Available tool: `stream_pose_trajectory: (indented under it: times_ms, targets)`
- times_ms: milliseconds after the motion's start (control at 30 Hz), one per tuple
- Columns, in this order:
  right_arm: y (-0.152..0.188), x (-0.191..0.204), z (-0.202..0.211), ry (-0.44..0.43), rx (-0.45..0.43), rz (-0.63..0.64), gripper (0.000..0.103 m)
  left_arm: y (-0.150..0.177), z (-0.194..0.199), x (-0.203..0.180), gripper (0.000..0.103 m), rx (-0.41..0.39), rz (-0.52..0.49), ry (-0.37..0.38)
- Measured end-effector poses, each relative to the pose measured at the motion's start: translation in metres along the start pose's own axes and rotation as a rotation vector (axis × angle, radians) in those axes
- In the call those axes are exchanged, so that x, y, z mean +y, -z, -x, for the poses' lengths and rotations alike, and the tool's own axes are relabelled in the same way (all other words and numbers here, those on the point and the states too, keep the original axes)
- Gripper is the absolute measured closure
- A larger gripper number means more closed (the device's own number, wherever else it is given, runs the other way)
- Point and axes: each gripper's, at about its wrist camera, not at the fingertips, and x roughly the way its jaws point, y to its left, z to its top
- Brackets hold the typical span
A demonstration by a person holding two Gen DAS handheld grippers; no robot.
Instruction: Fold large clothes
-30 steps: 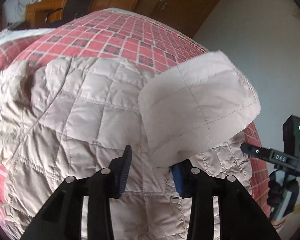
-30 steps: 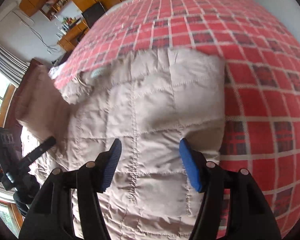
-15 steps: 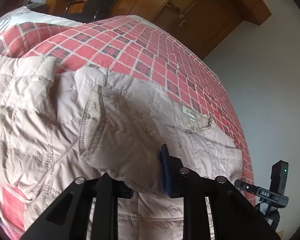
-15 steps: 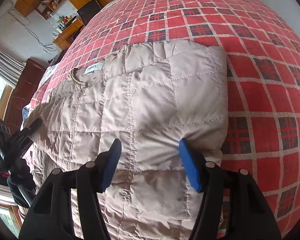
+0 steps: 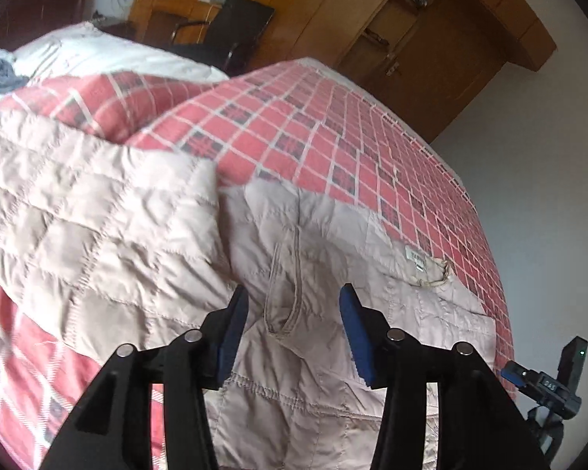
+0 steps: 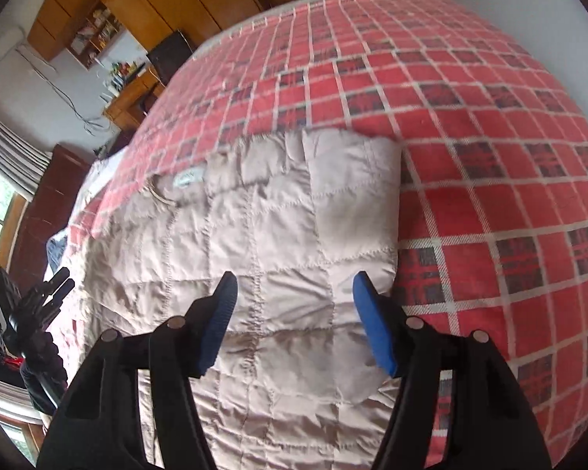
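We see a beige quilted jacket (image 5: 109,243) spread flat on the bed, its stitching marking it into squares; a sleeve lies folded across the body, with the cuff (image 5: 282,293) facing us in the left wrist view. A white label (image 5: 416,263) and a cord loop sit at the collar (the print on the label is too small to read). From the right wrist view the jacket (image 6: 278,235) ends in a squared, puffy fold near the middle of the bed.

Under it lies a red plaid bedspread (image 6: 470,156). Beyond the bed we make out wooden wardrobes (image 5: 372,11), a desk (image 5: 164,11) with clutter and a dark chair (image 5: 231,35).

The left gripper (image 5: 294,323) has its blue pads spread wide above the cuff, holding nothing. The right gripper (image 6: 296,315) is likewise spread over the quilted fabric, and we cannot tell whether its pads touch it.
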Motion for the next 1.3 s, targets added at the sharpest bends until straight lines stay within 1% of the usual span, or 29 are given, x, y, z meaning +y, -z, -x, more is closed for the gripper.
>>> stream_pose_trajectory:
  times_ms: [67, 133, 233, 300, 367, 400, 433, 467, 500, 533, 600, 667, 700, 767, 800, 867, 933, 1000, 1067, 1133, 1233, 1300]
  targets:
    - [0.002, 0.007, 0.004, -0.007, -0.004, 0.014, 0.041, 0.002, 0.0, -0.02, 0.046, 0.012, -0.06, 0.022]
    - [0.006, 0.018, -0.005, -0.018, 0.026, 0.044, 0.04, 0.007, -0.012, -0.041, 0.045, 0.051, -0.12, 0.05]
    - [0.012, 0.029, -0.03, -0.024, 0.091, 0.068, 0.041, 0.016, -0.04, -0.063, 0.045, 0.105, -0.191, 0.028]
    - [0.015, 0.03, -0.051, 0.014, 0.133, 0.068, 0.041, 0.019, -0.062, -0.066, 0.045, 0.145, -0.19, -0.006]
    - [0.017, 0.03, -0.066, 0.055, 0.153, 0.077, 0.042, 0.02, -0.08, -0.056, 0.045, 0.178, -0.172, -0.039]
    - [0.019, 0.03, -0.069, 0.061, 0.156, 0.083, 0.041, 0.023, -0.089, -0.049, 0.045, 0.203, -0.158, -0.035]
    - [0.019, 0.03, -0.072, 0.065, 0.157, 0.09, 0.04, 0.026, -0.095, -0.044, 0.045, 0.214, -0.145, -0.014]
    - [0.019, 0.032, -0.073, 0.067, 0.154, 0.103, 0.038, 0.028, -0.096, -0.039, 0.045, 0.204, -0.146, 0.003]
    - [0.02, 0.033, -0.075, 0.064, 0.154, 0.111, 0.033, 0.03, -0.096, -0.039, 0.045, 0.195, -0.164, 0.009]
    - [0.021, 0.034, -0.075, 0.061, 0.153, 0.118, 0.031, 0.031, -0.096, -0.04, 0.045, 0.194, -0.177, 0.007]
    - [0.021, 0.038, -0.077, 0.075, 0.15, 0.129, 0.031, 0.032, -0.093, -0.042, 0.045, 0.195, -0.182, 0.003]
    - [0.02, 0.038, -0.069, 0.064, 0.132, 0.114, 0.032, 0.028, -0.087, -0.04, 0.045, 0.197, -0.16, 0.013]
    - [0.019, 0.039, -0.063, 0.036, 0.123, 0.106, 0.035, 0.025, -0.077, -0.038, 0.045, 0.188, -0.141, 0.029]
    - [0.018, 0.046, -0.052, -0.053, 0.114, 0.104, 0.035, 0.016, -0.056, -0.031, 0.044, 0.149, -0.123, 0.058]
    - [0.018, 0.051, -0.044, -0.081, 0.102, 0.113, 0.035, 0.011, -0.04, -0.024, 0.042, 0.122, -0.118, 0.064]
    - [0.019, 0.06, -0.033, -0.086, 0.075, 0.138, 0.035, 0.002, -0.014, -0.004, 0.034, 0.074, -0.11, 0.035]
    - [0.021, 0.068, -0.028, -0.095, 0.066, 0.156, 0.035, -0.007, 0.01, 0.029, 0.031, 0.038, -0.083, -0.028]
    - [0.023, 0.073, -0.032, -0.113, 0.078, 0.165, 0.035, -0.014, 0.029, 0.072, 0.03, 0.021, -0.027, -0.111]
    - [0.022, 0.074, -0.042, -0.104, 0.093, 0.162, 0.035, -0.017, 0.047, 0.121, 0.03, 0.011, 0.048, -0.215]
    - [0.022, 0.071, -0.049, -0.096, 0.105, 0.154, 0.035, -0.015, 0.064, 0.166, 0.03, -0.002, 0.126, -0.294]
    - [0.021, 0.065, -0.054, -0.09, 0.116, 0.139, 0.035, -0.013, 0.086, 0.223, 0.03, -0.026, 0.226, -0.389]
    - [0.023, 0.064, -0.056, -0.086, 0.116, 0.137, 0.035, -0.013, 0.095, 0.25, 0.03, -0.037, 0.279, -0.42]
